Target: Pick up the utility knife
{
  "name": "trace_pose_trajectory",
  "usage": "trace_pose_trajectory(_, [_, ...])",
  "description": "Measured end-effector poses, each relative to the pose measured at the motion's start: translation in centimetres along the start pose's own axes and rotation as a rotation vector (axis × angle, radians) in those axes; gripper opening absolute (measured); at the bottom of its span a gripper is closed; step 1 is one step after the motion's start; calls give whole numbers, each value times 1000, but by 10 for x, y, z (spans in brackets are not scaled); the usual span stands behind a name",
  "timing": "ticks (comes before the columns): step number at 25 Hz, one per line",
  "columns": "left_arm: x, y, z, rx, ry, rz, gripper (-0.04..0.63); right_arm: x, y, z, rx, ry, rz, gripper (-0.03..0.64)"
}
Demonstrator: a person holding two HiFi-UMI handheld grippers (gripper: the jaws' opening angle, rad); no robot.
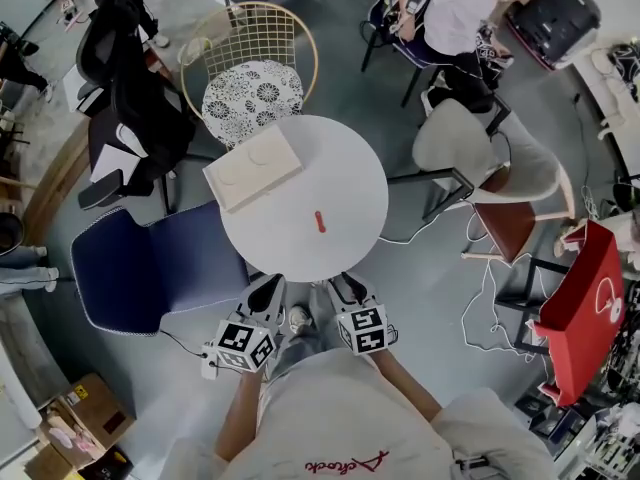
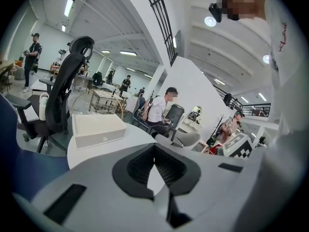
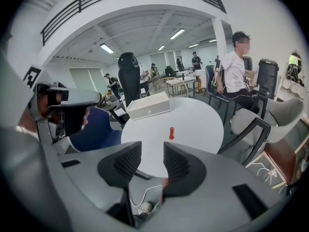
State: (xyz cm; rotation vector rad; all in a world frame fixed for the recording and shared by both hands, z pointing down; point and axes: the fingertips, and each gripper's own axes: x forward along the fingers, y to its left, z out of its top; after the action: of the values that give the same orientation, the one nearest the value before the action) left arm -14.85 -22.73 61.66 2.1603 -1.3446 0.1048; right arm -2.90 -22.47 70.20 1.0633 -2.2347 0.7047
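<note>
An orange utility knife (image 1: 319, 221) lies near the middle of a round white table (image 1: 350, 158) in the head view, apart from a white box (image 1: 253, 168), with the left gripper (image 1: 267, 288) and right gripper (image 1: 346, 286) side by side at the table's near edge. The left gripper view shows its jaws drawn together at the tips, gripping nothing. The right gripper view shows jaws spread wide and empty, with the knife beyond the gap.
</note>
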Motion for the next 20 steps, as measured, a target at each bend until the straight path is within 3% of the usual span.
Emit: trace_pose_trajectory(20, [-22,24,-5,-49,4,85,12,141,-51,4,-42,180,-52,151])
